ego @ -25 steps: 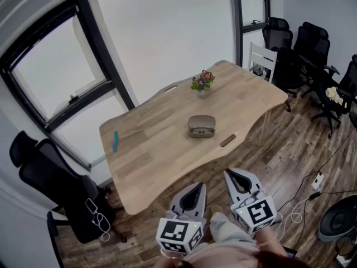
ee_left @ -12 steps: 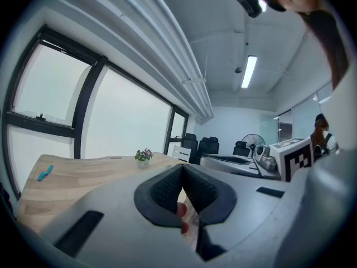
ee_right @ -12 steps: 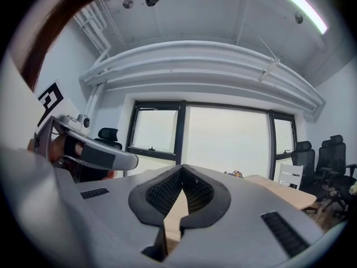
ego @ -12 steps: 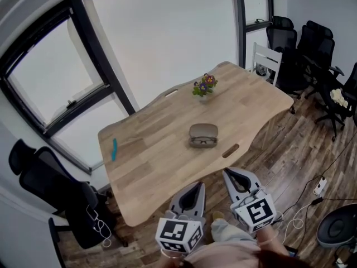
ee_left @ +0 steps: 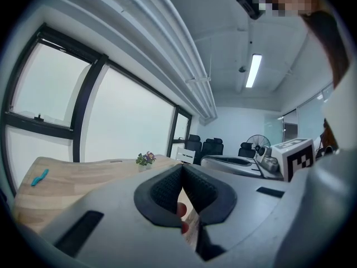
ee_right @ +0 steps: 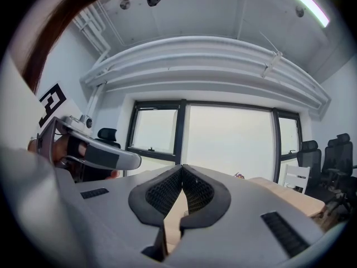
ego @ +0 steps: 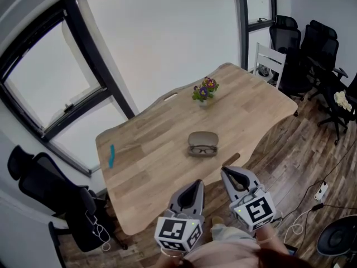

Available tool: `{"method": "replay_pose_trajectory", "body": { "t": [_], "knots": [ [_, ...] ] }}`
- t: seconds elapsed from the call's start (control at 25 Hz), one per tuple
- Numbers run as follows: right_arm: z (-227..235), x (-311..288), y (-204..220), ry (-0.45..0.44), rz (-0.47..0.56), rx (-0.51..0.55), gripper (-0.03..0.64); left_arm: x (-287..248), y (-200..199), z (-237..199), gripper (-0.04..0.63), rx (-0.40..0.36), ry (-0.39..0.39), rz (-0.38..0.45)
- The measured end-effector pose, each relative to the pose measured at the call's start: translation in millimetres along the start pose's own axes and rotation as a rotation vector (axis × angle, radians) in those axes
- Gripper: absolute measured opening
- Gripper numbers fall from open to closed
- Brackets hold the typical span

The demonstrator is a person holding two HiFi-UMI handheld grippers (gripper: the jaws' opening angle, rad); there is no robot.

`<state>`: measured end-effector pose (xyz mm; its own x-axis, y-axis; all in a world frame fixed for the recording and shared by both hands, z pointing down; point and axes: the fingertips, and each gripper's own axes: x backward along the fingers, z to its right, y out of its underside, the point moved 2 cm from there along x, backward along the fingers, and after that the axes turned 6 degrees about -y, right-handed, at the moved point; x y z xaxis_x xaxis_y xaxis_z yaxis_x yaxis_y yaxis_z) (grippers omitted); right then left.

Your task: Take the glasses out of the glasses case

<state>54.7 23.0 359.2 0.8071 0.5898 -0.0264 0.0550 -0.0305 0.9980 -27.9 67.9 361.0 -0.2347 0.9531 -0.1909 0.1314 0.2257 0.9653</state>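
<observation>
My left tongs (ego: 195,186) and right tongs (ego: 227,173) are clenched empty, glasses (ego: 202,149) in the open case (ego: 202,138) well ahead on the bench (ego: 146,149), so grabbing without pinning the case might just drag it.

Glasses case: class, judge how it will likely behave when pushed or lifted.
The case looks small with a rounded shell, so probably light and apt to slide on the smooth table. Its lid appears open, so it may tip back.
</observation>
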Motion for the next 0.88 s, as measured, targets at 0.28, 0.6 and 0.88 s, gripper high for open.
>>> {"method": "replay_pose_trajectory", "body": {
  "t": [0.28,0.6,0.88],
  "knots": [
    [28.0,-25.5,3.4,-0.040,0.014,-0.011,0.000,-37.4,-2.0,-8.3,0.000,0.003,-0.021,-0.016],
    [57.1,-49.8,16.6,-0.082,0.003,-0.027,0.000,-72.8,1.5,-19.5,0.001,0.021,-0.062,-0.021],
    [70.0,-62.7,28.6,-0.116,-0.013,-0.070,0.002,-84.1,9.8,-31.1,0.000,0.034,-0.111,-0.051]
  ]
}}
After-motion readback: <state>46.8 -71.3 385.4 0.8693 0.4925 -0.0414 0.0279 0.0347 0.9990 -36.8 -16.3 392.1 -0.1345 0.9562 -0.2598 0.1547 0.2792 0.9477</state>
